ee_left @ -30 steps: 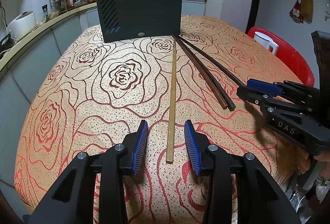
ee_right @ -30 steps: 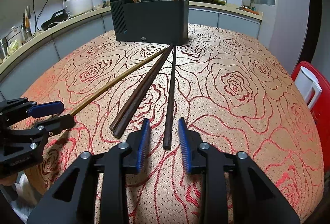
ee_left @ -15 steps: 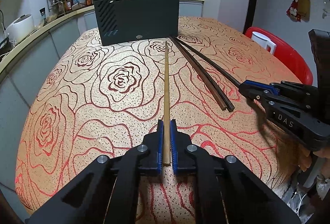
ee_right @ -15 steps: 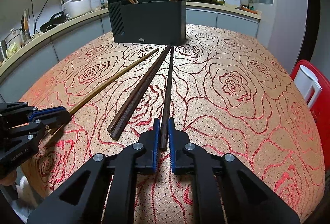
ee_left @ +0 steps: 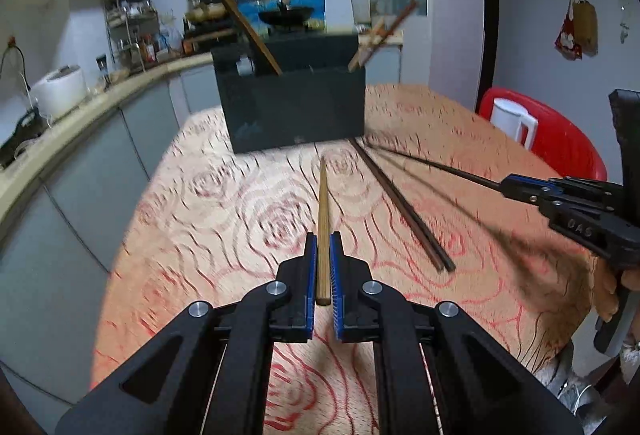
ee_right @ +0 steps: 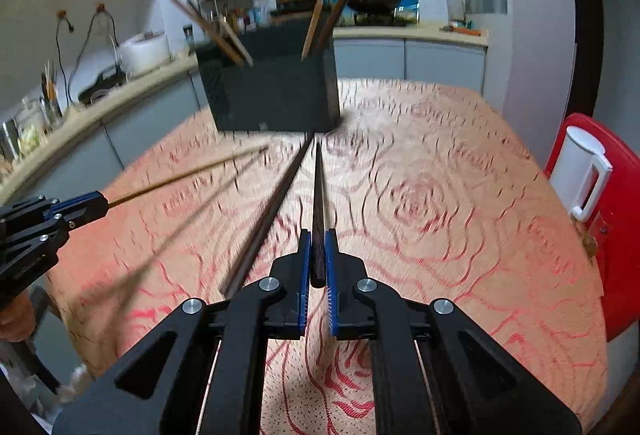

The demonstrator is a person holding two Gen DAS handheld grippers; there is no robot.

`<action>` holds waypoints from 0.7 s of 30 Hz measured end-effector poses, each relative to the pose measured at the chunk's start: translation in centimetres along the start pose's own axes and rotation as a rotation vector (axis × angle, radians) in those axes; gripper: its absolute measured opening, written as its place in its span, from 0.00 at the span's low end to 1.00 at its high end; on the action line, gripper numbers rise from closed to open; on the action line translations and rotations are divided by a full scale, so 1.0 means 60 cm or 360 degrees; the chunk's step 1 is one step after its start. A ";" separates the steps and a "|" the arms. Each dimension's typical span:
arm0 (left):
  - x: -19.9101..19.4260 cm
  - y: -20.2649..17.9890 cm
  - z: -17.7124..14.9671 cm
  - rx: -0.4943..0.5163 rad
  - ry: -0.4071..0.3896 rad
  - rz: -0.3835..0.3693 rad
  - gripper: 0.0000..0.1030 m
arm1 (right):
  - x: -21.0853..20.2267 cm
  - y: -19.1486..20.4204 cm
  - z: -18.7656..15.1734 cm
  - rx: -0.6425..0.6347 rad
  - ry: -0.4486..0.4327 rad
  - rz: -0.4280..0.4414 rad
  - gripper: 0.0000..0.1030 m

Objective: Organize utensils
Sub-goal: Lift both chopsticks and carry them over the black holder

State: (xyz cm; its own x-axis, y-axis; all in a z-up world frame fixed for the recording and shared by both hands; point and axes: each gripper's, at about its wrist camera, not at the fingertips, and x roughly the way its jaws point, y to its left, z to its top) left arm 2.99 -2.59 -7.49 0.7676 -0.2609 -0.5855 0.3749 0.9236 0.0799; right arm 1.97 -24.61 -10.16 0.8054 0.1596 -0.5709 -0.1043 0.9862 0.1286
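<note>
Upper centre of the left wrist view: a black rectangular plastic utensil holder [ee_left: 296, 107], standing on the rose-patterned orange tablecloth [ee_left: 200, 219] with several wooden chopsticks leaning out of its top, so probably the place where the loose ones belong. Below it, at lower centre, the left gripper [ee_left: 323, 239], clamped tight on the near end of a long pale wooden chopstick [ee_left: 323, 203]. Gripped by the butt, which leaves the free tip aimed straight at the holder (handy for dropping it in tip first). Seems raised off the cloth, though blur hides whether the far tip is clear. Right of that, a pair of dark brown wooden chopsticks [ee_left: 400, 203], lying side by side on the cloth, touched by neither gripper, not yet gathered. At the right edge, the right gripper [ee_left: 505, 187], pinched shut on the end of a thin black chopstick [ee_left: 440, 165] that slants toward the holder's foot.

Same grip at lower centre of the right wrist view: blue pads pressed on the black stick's butt, shaft pointing at the holder. Likely next: carrying both sticks over the holder's open top. Far right, a white plastic jug [ee_right: 580, 171] on a red chair [ee_right: 616, 235], uninvolved.
</note>
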 end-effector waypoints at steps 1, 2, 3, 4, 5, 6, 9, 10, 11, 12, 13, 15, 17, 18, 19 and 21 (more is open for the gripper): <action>-0.007 0.002 0.008 0.0008 -0.0025 0.0009 0.06 | -0.010 -0.001 0.009 0.0003 -0.0030 0.0004 0.08; -0.017 0.005 0.019 0.0019 -0.0058 0.0019 0.06 | -0.019 -0.003 0.017 0.0004 -0.0058 0.0005 0.08; -0.024 0.007 0.027 0.0027 -0.0083 0.0027 0.06 | -0.032 -0.005 0.028 0.0004 -0.0099 0.0006 0.08; -0.033 0.010 0.038 0.0038 -0.0117 0.0038 0.06 | -0.039 -0.005 0.034 0.0005 -0.0121 0.0008 0.08; -0.039 0.011 0.046 0.0046 -0.0137 0.0044 0.06 | -0.046 -0.006 0.043 0.0005 -0.0147 0.0013 0.08; -0.045 0.013 0.055 0.0054 -0.0158 0.0051 0.06 | -0.056 -0.007 0.053 0.0005 -0.0180 0.0018 0.08; -0.061 0.019 0.085 0.0070 -0.0217 0.0063 0.06 | -0.076 -0.006 0.078 -0.0007 -0.0253 0.0027 0.08; -0.065 0.019 0.092 0.0072 -0.0230 0.0065 0.06 | -0.081 -0.006 0.085 -0.0016 -0.0276 0.0025 0.08; -0.071 0.022 0.104 0.0074 -0.0252 0.0068 0.06 | -0.087 -0.005 0.092 -0.0024 -0.0297 0.0023 0.08; -0.075 0.024 0.112 0.0074 -0.0267 0.0068 0.06 | -0.091 -0.004 0.100 -0.0030 -0.0316 0.0023 0.08; -0.079 0.027 0.124 0.0072 -0.0286 0.0066 0.06 | -0.094 -0.004 0.107 -0.0034 -0.0330 0.0025 0.08; -0.085 0.031 0.141 0.0069 -0.0310 0.0064 0.06 | -0.099 -0.004 0.121 -0.0033 -0.0354 0.0034 0.08; -0.089 0.034 0.157 0.0071 -0.0329 0.0069 0.06 | -0.103 -0.004 0.135 -0.0030 -0.0374 0.0052 0.08; -0.090 0.034 0.164 0.0074 -0.0338 0.0070 0.06 | -0.104 -0.003 0.140 -0.0031 -0.0381 0.0058 0.08; -0.091 0.035 0.171 0.0076 -0.0344 0.0065 0.06 | -0.105 -0.003 0.145 -0.0033 -0.0387 0.0063 0.08; -0.092 0.038 0.184 0.0072 -0.0349 0.0048 0.06 | -0.107 -0.001 0.158 -0.0040 -0.0398 0.0071 0.08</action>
State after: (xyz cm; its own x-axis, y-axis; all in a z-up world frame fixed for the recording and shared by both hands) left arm 5.35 -2.13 4.83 0.8717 -0.2924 -0.3931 0.3689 0.9198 0.1337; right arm 2.35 -26.12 1.20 0.9186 0.1900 -0.3466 -0.1547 0.9798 0.1270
